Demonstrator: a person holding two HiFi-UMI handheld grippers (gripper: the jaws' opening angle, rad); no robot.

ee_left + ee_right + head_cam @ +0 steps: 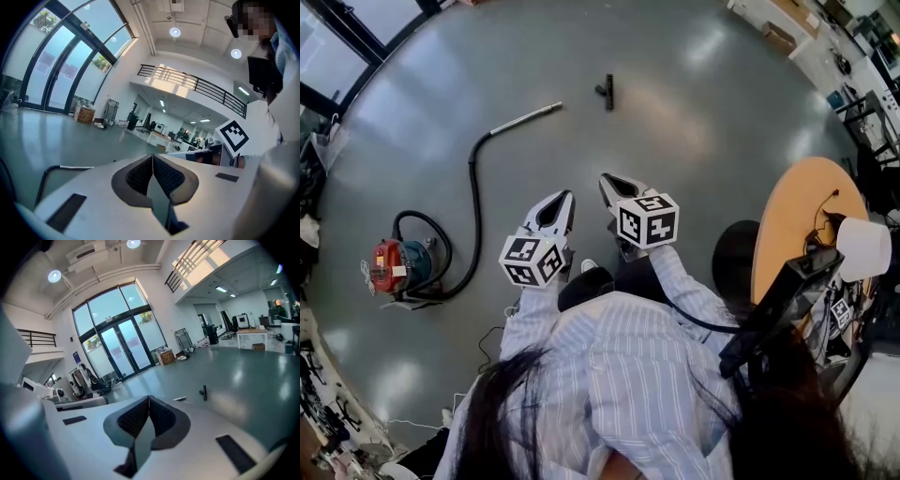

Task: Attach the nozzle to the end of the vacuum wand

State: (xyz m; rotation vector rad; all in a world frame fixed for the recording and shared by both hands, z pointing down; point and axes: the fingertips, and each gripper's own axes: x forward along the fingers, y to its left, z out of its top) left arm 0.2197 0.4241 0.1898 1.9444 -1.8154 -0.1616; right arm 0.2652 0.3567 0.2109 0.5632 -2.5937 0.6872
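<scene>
Head view: the left tool (566,199) and the right tool (607,180) hang side by side over a smooth grey floor (703,122), well apart from everything on it. A small black T-shaped nozzle (607,91) lies at about twelve o'clock from them. A silver metal vacuum wand (527,117) lies at eleven o'clock, its free end pointing toward the nozzle but not touching it. Its curved black hose (475,202) runs down to a red and teal canister vacuum (398,265) at nine o'clock. Left gripper view: the left tool's jaws are pressed together on nothing, and a stretch of wand shows low at nine o'clock. Right gripper view: the right tool's jaws also meet with nothing between them, with the nozzle on the floor at two o'clock. Risks, as I judge them: a closed tool would nudge the loose nozzle so that it skids, and the wand could roll or swing on its hose. Count: one nozzle, one wand, one hose, one canister, two tools.
</scene>
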